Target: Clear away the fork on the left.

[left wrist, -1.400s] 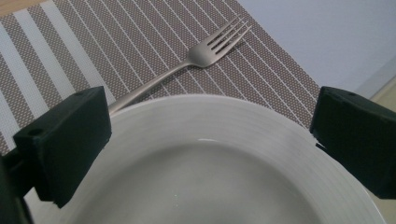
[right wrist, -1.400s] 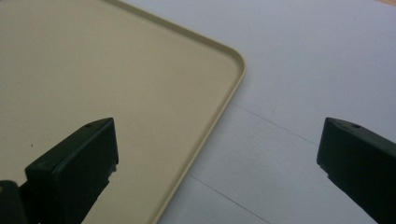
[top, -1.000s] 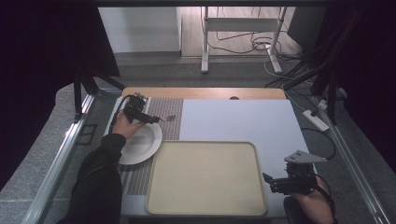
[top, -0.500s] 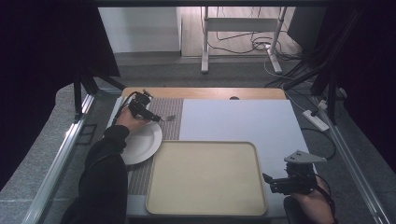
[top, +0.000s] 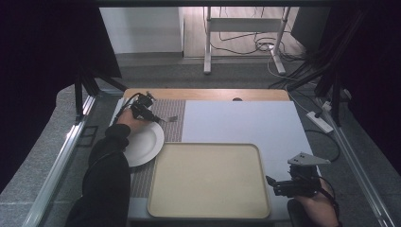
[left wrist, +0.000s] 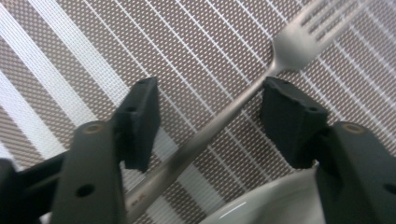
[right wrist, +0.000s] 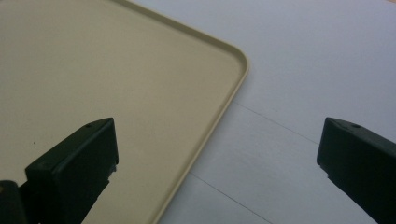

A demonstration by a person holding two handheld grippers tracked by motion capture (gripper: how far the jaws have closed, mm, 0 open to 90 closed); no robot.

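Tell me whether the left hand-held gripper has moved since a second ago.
Yes. The left hand-held gripper has moved off the white plate toward the table's far edge, onto the striped placemat. Its jaws have just been closing around the fork.

Beyond my table (top: 236,94) the floor (top: 156,75) is grey carpet, then a strip of pale wood boards lit brightly at the far end. A white wall panel (top: 142,28) stands there at the left, and a white desk frame (top: 246,28) with loose cables (top: 246,47) under it. Dark curtains (top: 42,56) hang on both sides. A white power strip (top: 320,122) lies on the carpet at my right.
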